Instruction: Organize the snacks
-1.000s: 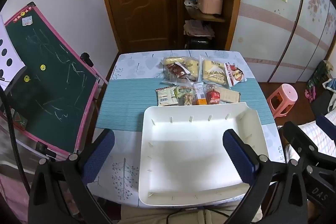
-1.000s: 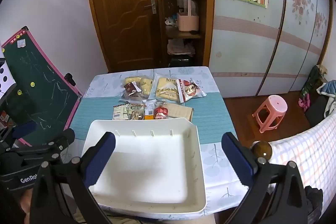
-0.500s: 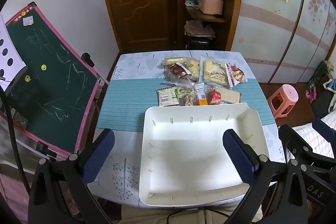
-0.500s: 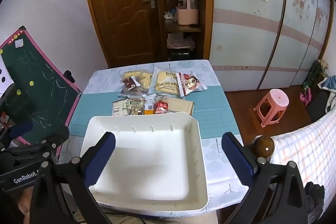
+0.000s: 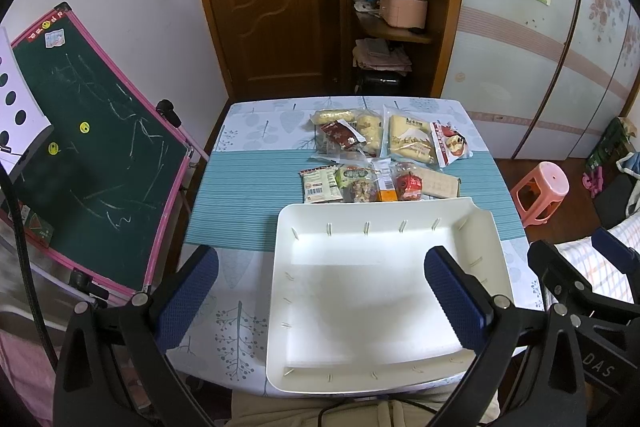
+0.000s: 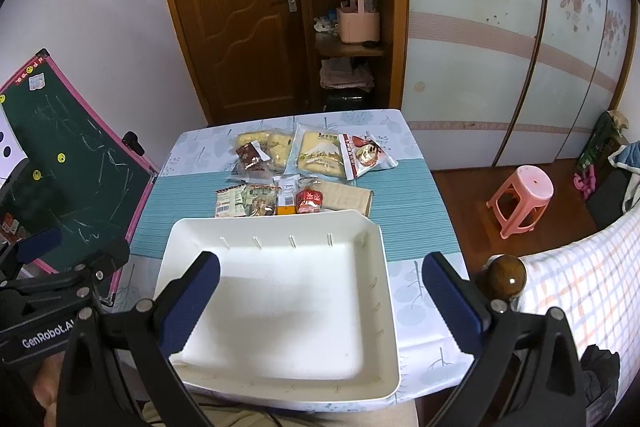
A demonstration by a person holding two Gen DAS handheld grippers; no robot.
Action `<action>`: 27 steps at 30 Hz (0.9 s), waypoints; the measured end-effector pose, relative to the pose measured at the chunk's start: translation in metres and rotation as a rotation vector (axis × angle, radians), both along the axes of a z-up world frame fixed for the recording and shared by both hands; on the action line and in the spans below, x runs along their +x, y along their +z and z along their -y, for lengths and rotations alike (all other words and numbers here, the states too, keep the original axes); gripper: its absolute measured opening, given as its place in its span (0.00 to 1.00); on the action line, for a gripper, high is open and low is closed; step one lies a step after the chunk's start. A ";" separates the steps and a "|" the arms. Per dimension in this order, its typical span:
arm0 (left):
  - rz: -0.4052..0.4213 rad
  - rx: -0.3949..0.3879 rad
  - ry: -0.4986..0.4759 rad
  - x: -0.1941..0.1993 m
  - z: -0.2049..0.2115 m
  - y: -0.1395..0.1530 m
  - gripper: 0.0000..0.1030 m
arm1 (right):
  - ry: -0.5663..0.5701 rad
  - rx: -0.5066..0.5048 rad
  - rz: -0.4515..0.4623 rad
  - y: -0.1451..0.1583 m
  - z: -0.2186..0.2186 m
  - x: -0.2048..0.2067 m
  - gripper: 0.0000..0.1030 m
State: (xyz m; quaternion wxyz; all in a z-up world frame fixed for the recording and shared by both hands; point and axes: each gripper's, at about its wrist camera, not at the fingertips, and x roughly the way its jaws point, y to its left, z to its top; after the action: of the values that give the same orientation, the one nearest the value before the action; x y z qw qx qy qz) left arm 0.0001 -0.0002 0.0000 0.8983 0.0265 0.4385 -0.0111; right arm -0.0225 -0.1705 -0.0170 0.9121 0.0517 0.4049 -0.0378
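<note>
A white tray [image 5: 484,239] [image 6: 384,287] with nothing in it lies on the near half of the table. Beyond its far rim lie several snack packets: a row of small ones [image 5: 360,183] [image 6: 264,201] with a red packet [image 5: 409,183] [image 6: 309,201], and further back larger bread bags [image 5: 408,143] [image 6: 320,151]. My left gripper [image 5: 320,301] hangs open above the tray's near left part, holding nothing. My right gripper [image 6: 322,303] is open too, over the tray's near right side. Each gripper shows at the edge of the other's view.
A green chalkboard easel [image 5: 80,151] [image 6: 60,183] stands close to the table's left side. A pink stool [image 5: 540,191] [image 6: 524,199] sits on the floor to the right, beside a checked bed cover [image 6: 580,299] with a brown bedpost knob [image 6: 502,277]. A door and shelves stand behind.
Both grippers have drifted slightly; the right wrist view has risen and tilted a little, so the tray sits a bit lower in it. Nothing was grasped or moved.
</note>
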 end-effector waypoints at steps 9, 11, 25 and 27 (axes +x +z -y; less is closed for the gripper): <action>0.000 0.000 0.000 0.000 0.000 0.000 0.99 | 0.000 0.000 0.001 0.000 0.000 0.000 0.99; -0.003 0.000 0.001 0.000 0.000 0.000 0.99 | 0.000 -0.001 -0.001 -0.001 -0.001 0.001 0.99; -0.001 -0.001 0.000 0.000 0.000 0.000 0.99 | 0.003 0.019 -0.011 -0.005 -0.002 0.001 0.99; 0.001 0.000 0.001 0.000 0.000 0.000 0.99 | 0.004 0.020 -0.014 -0.006 0.000 0.001 0.99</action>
State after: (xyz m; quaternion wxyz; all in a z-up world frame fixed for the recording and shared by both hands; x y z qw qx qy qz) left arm -0.0001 -0.0003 0.0002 0.8986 0.0262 0.4379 -0.0106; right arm -0.0216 -0.1706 -0.0227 0.9088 0.0596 0.4116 -0.0325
